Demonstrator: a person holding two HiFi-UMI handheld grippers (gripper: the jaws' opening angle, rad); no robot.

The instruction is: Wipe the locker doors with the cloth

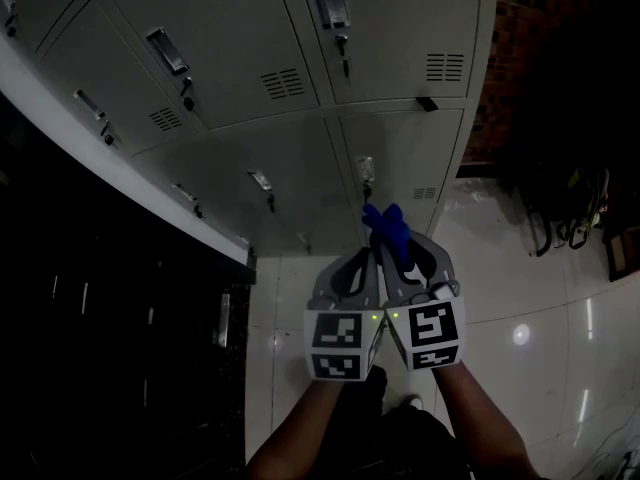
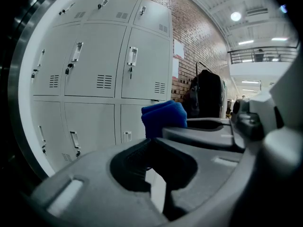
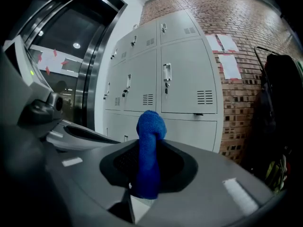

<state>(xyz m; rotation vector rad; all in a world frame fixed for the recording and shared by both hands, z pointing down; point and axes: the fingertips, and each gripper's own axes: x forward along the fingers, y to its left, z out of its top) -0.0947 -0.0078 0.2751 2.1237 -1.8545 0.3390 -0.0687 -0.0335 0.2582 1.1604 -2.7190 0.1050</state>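
Grey locker doors (image 1: pixel 380 48) with handles and vents fill the wall ahead, also in the left gripper view (image 2: pixel 94 70) and the right gripper view (image 3: pixel 184 84). My right gripper (image 1: pixel 402 260) (image 3: pixel 149 148) is shut on a blue cloth (image 1: pixel 388 226) (image 3: pixel 149 155), which sticks up out of its jaws in a rolled fold. My left gripper (image 1: pixel 360 268) (image 2: pixel 154 148) hangs right beside it, shut with nothing in it. The cloth (image 2: pixel 163 117) shows just past the left jaws. Both grippers are held short of the lockers, not touching them.
A brick wall (image 1: pixel 520 48) with papers (image 3: pixel 225 51) stands right of the lockers. Dark bags (image 1: pixel 570 208) (image 2: pixel 208 96) hang against it. A dark glass doorway with a white frame (image 1: pixel 100 298) is at the left. The floor (image 1: pixel 520 298) is glossy white tile.
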